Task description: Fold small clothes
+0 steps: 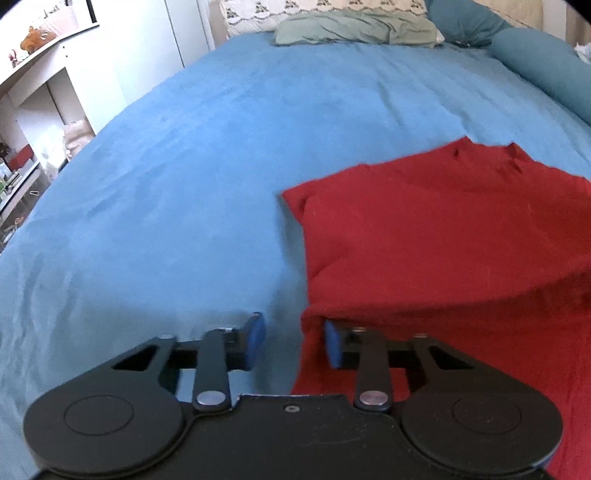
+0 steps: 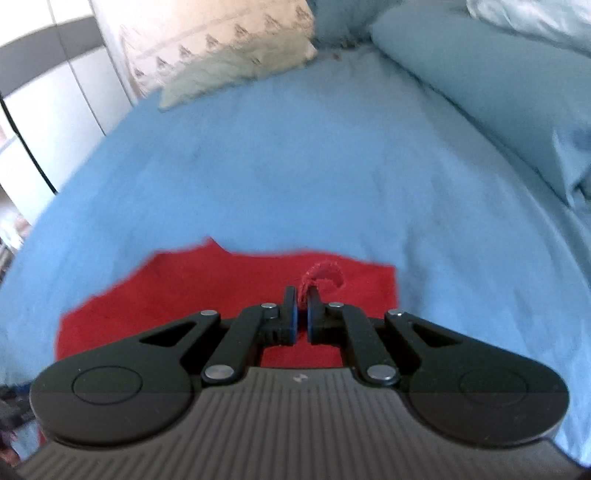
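A red garment (image 1: 436,236) lies on the blue bedspread (image 1: 207,155), partly folded, at the right of the left wrist view. My left gripper (image 1: 295,341) is open at the garment's near left edge; its right pad (image 1: 332,343) is against the red cloth and its left pad is over the bedspread. In the right wrist view the red garment (image 2: 192,291) lies below my right gripper (image 2: 302,314), which is shut on a small bunched piece of its red cloth (image 2: 321,277) sticking up between the pads.
Pillows (image 1: 351,22) and a teal bolster (image 1: 543,62) lie at the head of the bed. White shelves (image 1: 40,99) with small items stand to the left of the bed. A pale blue duvet (image 2: 498,92) is heaped at the right.
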`<state>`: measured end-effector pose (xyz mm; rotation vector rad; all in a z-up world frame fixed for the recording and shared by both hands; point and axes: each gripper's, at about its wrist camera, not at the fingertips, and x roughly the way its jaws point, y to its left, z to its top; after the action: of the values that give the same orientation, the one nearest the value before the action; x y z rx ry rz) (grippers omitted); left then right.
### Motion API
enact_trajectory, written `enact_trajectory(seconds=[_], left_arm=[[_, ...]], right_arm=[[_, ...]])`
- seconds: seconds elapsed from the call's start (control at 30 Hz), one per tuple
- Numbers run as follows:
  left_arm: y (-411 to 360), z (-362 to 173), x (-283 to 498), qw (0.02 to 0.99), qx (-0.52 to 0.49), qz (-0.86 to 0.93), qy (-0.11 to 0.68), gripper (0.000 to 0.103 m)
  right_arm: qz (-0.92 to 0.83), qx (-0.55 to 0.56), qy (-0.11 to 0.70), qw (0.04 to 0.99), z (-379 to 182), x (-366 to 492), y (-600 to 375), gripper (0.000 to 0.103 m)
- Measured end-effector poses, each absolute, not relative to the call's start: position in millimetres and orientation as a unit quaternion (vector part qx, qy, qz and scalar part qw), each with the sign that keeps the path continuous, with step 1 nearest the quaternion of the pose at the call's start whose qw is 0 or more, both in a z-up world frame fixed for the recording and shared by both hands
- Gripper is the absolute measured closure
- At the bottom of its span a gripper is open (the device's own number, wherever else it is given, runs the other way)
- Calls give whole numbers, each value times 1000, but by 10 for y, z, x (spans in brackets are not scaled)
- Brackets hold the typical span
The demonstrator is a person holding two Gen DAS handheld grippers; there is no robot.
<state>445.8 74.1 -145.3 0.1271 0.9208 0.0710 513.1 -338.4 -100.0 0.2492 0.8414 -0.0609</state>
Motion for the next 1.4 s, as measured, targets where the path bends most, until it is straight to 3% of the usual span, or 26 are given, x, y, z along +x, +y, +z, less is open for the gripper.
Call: enact_trajectory(seconds=[0.07, 0.3, 0.33, 0.37, 0.43, 0.47, 0.6, 0.77, 1.03, 1.4], left_arm=[[723, -1464, 4417, 892, 68, 33, 446, 77], [774, -1449, 4294, 883, 76, 42, 461, 78], [758, -1420, 4269, 883, 80, 39, 462, 78], [742, -1370, 4243, 884, 82, 33, 459, 78], [691, -1248, 4181, 895, 76, 13, 440, 73], [660, -1193, 4164, 900, 76, 2, 430, 67], [541, -1103, 4294, 907, 69, -23, 415, 63], [687, -1109, 4707, 908, 39, -3, 418, 62], [1199, -1163, 5463, 887, -23, -52, 459, 66], [1305, -1367, 5794, 863, -66, -107, 489, 71]], right_arm=[[-28, 107, 421, 900, -1175, 5092, -3410, 83], [-41, 108, 454, 884, -1505, 4887, -3436, 80], [-47, 102, 453, 884, -1487, 4859, -3426, 70], [-52, 97, 452, 885, -1459, 4837, -3410, 46], [-50, 82, 425, 900, -1367, 4743, -3329, 12], [-37, 72, 403, 912, -1299, 4693, -3270, 5], [20, 59, 398, 915, -1280, 4737, -3031, 4], [15, 63, 481, 874, -1680, 4927, -3017, 4], [112, 99, 395, 906, -1242, 4771, -2311, 3], [299, 58, 381, 873, -1617, 5012, -479, 3]])
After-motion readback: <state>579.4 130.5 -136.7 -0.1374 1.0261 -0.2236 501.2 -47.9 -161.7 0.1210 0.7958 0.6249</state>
